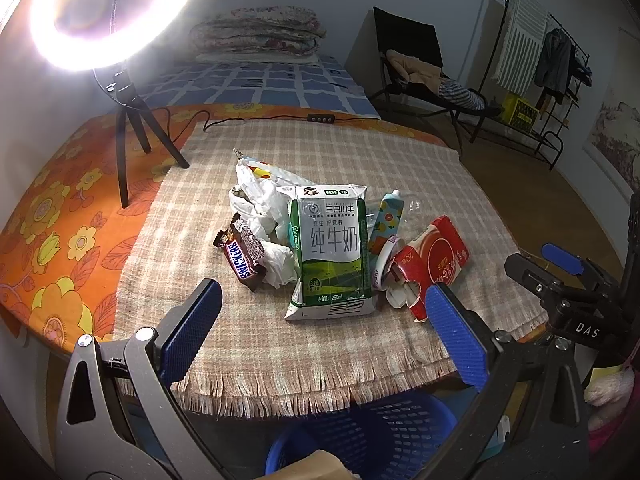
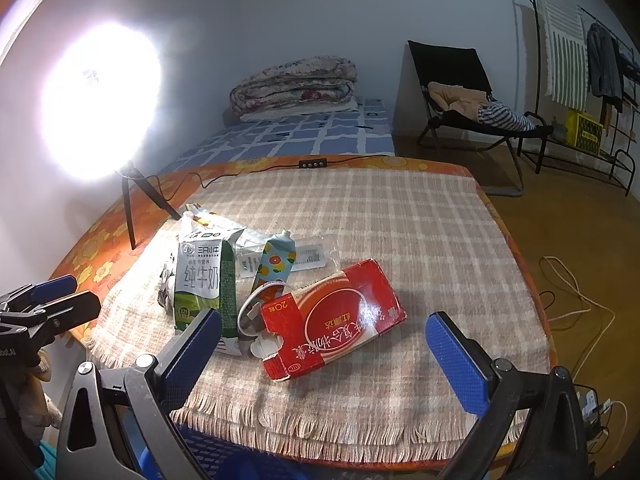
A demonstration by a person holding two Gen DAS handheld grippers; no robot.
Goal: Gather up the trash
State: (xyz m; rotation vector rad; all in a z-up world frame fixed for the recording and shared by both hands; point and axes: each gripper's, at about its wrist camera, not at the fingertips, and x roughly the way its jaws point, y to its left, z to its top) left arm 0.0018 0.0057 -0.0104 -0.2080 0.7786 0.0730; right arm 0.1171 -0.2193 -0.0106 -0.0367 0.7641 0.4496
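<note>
Collection not yet begun. The left gripper [image 1: 322, 322] and right gripper [image 2: 324, 346] both stand with jaws apart, holding nothing. The milk carton [image 1: 334, 252] lies just ahead of the left; the red box [image 2: 332, 326] ahead of the right. The blue basket [image 1: 384, 432] sits below the table edge. Next move, in my judgement: advance and close on one item.

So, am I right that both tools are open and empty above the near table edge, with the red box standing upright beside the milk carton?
Not quite: the red box lies flat on its side, as the right wrist view shows. The rest holds: left tool and right tool are open and empty, and the box is beside the milk carton.
</note>
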